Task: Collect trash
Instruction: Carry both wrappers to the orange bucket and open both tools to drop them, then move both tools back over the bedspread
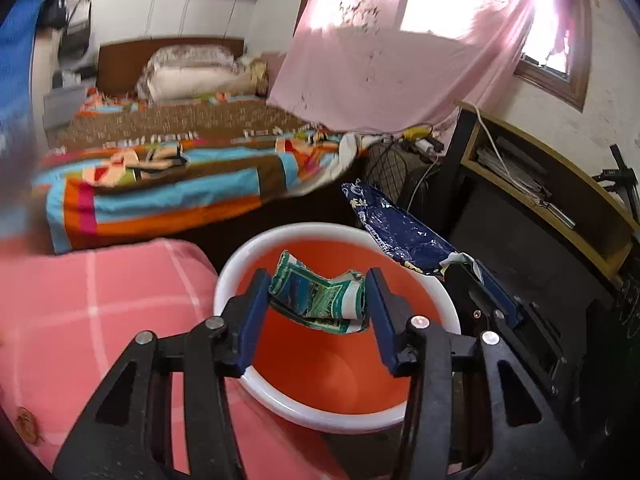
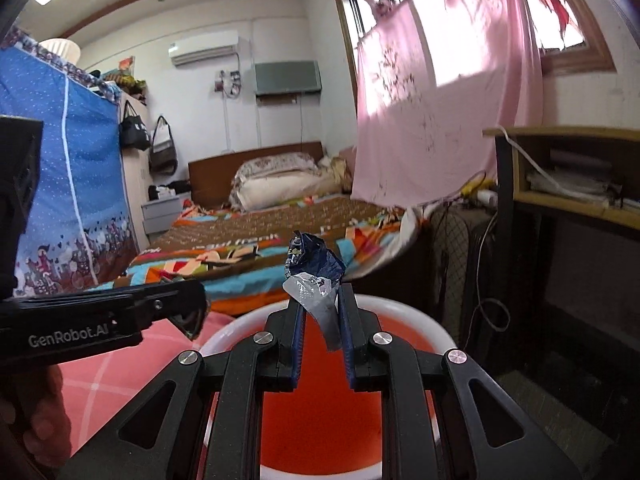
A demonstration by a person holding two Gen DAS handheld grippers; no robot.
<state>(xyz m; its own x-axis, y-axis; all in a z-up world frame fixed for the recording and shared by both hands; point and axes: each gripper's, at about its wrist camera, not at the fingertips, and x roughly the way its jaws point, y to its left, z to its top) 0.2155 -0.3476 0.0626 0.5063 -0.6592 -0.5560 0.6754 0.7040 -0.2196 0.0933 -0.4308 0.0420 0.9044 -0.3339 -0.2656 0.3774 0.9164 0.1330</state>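
Both wrappers hang directly above the bin (image 1: 236,264): your left hand-held gripper (image 1: 316,300) clamps the green wrapper (image 1: 320,296), your right hand-held gripper (image 2: 320,320) the blue wrapper (image 2: 312,268).

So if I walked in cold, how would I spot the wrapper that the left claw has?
Find the orange bucket with the white rim beside the pink checked blanket. Above its mouth, the left claw pinches a crumpled wrapper between blue pads. It is green and teal with a white edge, unlike the dark navy wrapper held by the right claw.
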